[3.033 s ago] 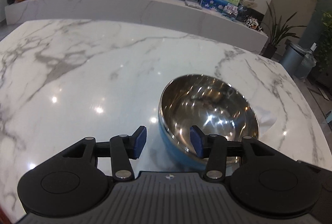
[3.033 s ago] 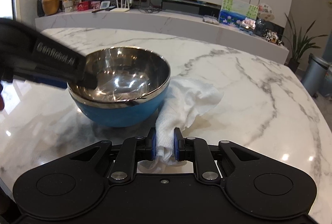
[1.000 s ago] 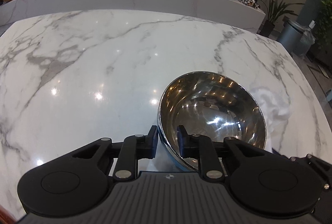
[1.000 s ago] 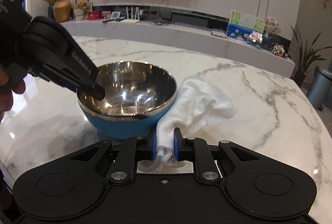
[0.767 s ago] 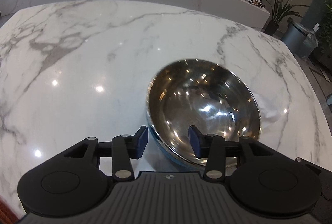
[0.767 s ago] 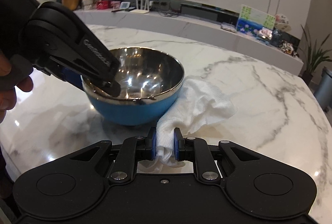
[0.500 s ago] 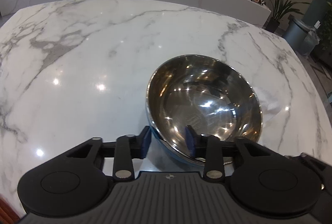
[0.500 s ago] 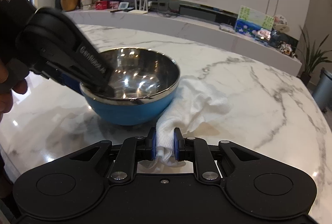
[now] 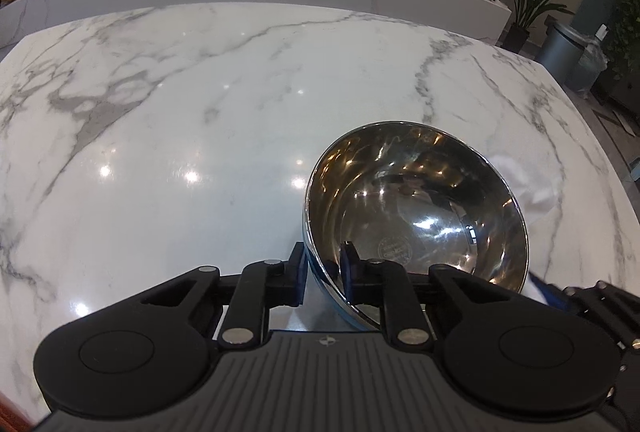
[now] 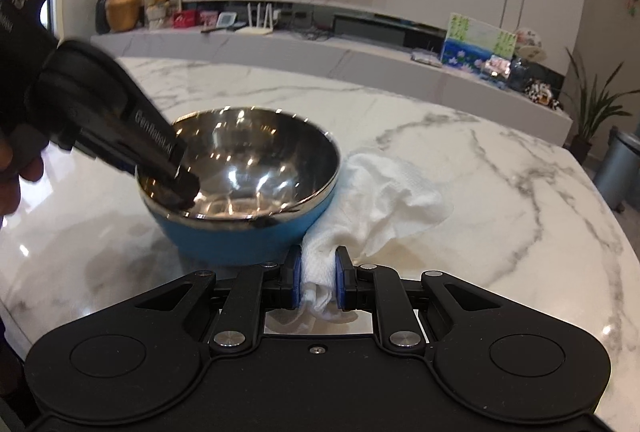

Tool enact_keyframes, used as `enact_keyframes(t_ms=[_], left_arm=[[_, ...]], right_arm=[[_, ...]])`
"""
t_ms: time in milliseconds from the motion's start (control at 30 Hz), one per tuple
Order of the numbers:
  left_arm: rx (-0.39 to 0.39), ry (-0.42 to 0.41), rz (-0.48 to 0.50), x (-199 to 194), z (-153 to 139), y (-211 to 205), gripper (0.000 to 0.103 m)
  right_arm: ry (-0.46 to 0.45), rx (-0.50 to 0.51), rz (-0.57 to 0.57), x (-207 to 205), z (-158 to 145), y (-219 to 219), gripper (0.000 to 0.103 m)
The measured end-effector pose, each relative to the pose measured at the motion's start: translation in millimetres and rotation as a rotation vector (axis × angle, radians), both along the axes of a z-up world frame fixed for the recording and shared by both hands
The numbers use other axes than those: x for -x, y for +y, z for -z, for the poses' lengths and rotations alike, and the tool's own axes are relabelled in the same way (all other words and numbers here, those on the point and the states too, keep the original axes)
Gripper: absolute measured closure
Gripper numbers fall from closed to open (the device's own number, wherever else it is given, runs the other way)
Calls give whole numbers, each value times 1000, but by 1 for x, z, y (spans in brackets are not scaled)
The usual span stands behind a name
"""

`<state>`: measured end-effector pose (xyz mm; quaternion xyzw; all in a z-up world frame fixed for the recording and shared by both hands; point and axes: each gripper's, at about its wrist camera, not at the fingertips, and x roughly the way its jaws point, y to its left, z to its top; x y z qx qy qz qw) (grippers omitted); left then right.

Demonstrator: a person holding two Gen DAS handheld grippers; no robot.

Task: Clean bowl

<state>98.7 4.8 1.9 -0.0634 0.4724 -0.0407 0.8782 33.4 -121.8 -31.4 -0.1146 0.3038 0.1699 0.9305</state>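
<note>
left view / bowl: bowl [image 9: 416,216], steel inside, blue outside, sits on the marble table [image 9: 200,119], lower right of frame; inside looks shiny, a round stamp at the bottom.
left view / change: half a second back your pads stood wider around the rim; now narrower.
left view / tongs: your left gripper [image 9: 322,274] is closing on the near rim, one pad outside, one inside; looks clamped on the wall.
right view / bowl: bowl [image 10: 240,187] left of centre, white cloth [image 10: 372,199] touching its right side.
right view / change: nothing shifted in your cloth grip since a second ago; bowl in about the same spot.
right view / tongs: your right gripper [image 10: 316,278] is clenched on a bunched end of the cloth. Left gripper [image 10: 182,183] bites the bowl's left rim.
</note>
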Motion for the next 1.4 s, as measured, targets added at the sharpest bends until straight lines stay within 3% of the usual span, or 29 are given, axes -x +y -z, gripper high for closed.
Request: enact_keyframes(t_ms=[200, 267, 400, 533, 767, 867, 1133, 1400], left_arm=[[24, 0, -20, 2, 0, 3, 86], [24, 0, -28, 3, -1, 3, 81], [20, -4, -50, 7, -4, 2, 62], [27, 12, -59, 10, -6, 1, 61], [29, 26, -63, 12, -7, 1, 61], [19, 28, -52, 11, -8, -1, 72], [-27, 9, -27, 3, -6, -4, 84], [-19, -20, -53, -7, -5, 3, 85]], right_arm=[[48, 25, -23, 0, 7, 6, 88], [50, 25, -22, 0, 7, 7, 88], [44, 20, -9, 0, 6, 5, 88], [25, 14, 5, 3, 3, 3, 88], [-59, -3, 40, 10, -8, -5, 88], [-85, -19, 29, 14, -11, -6, 88], [-51, 4, -12, 11, -8, 2, 88], [29, 31, -86, 11, 3, 14, 88]])
